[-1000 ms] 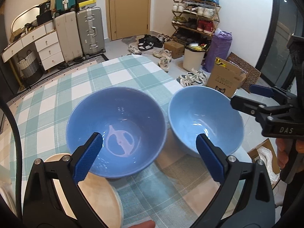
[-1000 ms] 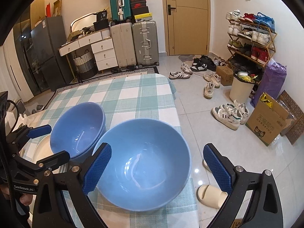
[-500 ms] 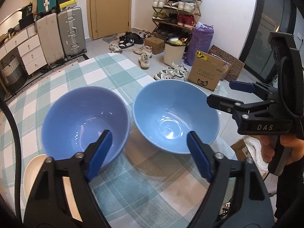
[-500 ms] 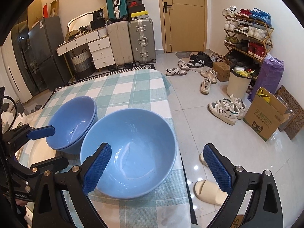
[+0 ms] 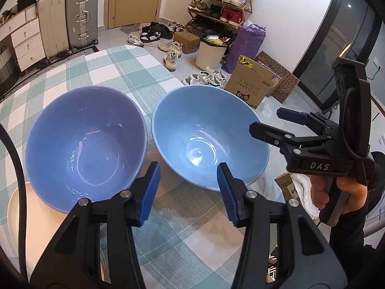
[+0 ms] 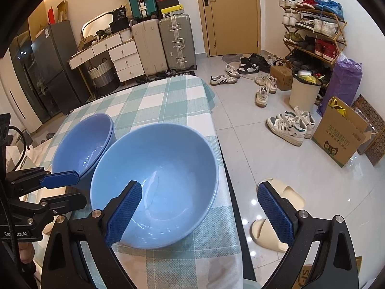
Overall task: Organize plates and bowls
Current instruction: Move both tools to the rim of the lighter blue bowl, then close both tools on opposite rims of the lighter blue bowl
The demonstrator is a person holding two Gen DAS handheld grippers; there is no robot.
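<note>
Two blue bowls stand side by side on the checked tablecloth. The darker blue bowl (image 5: 84,144) is on the left; in the right wrist view (image 6: 84,142) it looks like two nested bowls. The lighter blue bowl (image 5: 207,137) stands near the table's right edge and also shows in the right wrist view (image 6: 156,180). My left gripper (image 5: 187,192) is open and empty, just short of the gap between the bowls. My right gripper (image 6: 199,212) is open and empty, its left finger over the lighter bowl's near rim. A cream plate (image 5: 26,212) lies partly under the darker bowl.
The table's right edge (image 6: 223,168) drops to a tiled floor with slippers (image 6: 269,236), shoes and a cardboard box (image 6: 341,134). Suitcases (image 6: 163,41), drawers and a shoe rack (image 6: 312,31) line the far walls. The far tablecloth (image 5: 103,69) is bare.
My left gripper has swung right, now facing the gap between the bowls, and its jaws have narrowed. My right gripper has drawn back slightly from the lighter bowl.
</note>
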